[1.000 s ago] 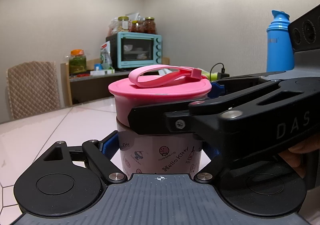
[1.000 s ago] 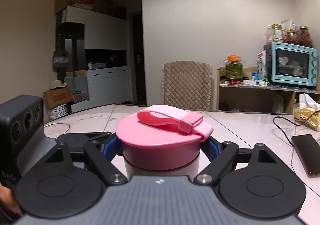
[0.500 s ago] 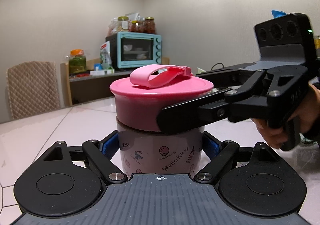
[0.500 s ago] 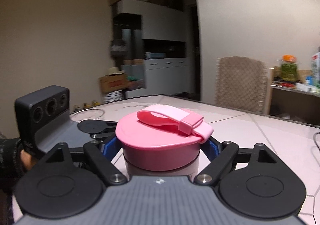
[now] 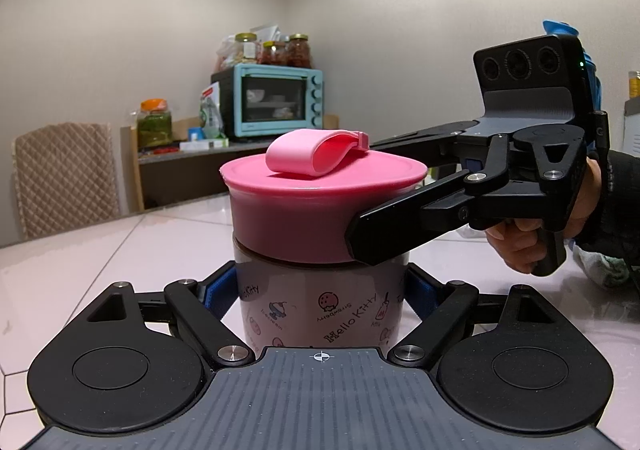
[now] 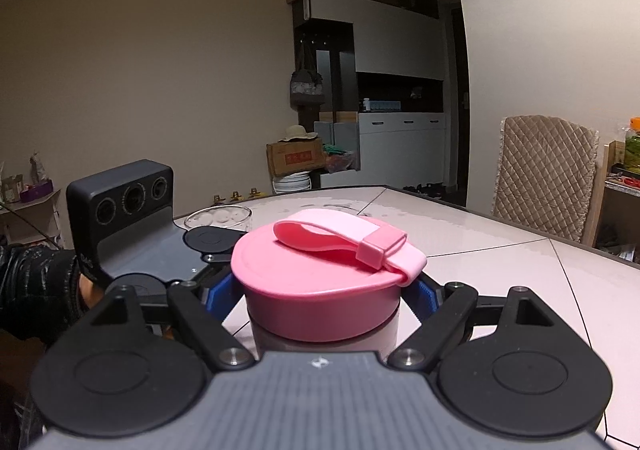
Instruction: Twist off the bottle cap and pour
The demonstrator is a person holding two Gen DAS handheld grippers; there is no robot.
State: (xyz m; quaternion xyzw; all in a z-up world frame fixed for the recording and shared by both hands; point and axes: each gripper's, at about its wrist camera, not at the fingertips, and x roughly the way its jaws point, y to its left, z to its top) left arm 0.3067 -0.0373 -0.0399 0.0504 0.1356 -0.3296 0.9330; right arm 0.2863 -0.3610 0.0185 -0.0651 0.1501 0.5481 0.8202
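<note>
The bottle (image 5: 320,310) stands upright on the bench (image 5: 120,250), w/ its pink cap (image 5: 312,210) on top. The left claw (image 5: 320,290) is clamped on the bottle body, blue pads touching both sides. The right claw (image 6: 324,290) sits around the cap; its jaws are opening, cap between them, and I cannot tell if the pads touch it. A glass (image 6: 218,216) stands behind the left claw.
</note>
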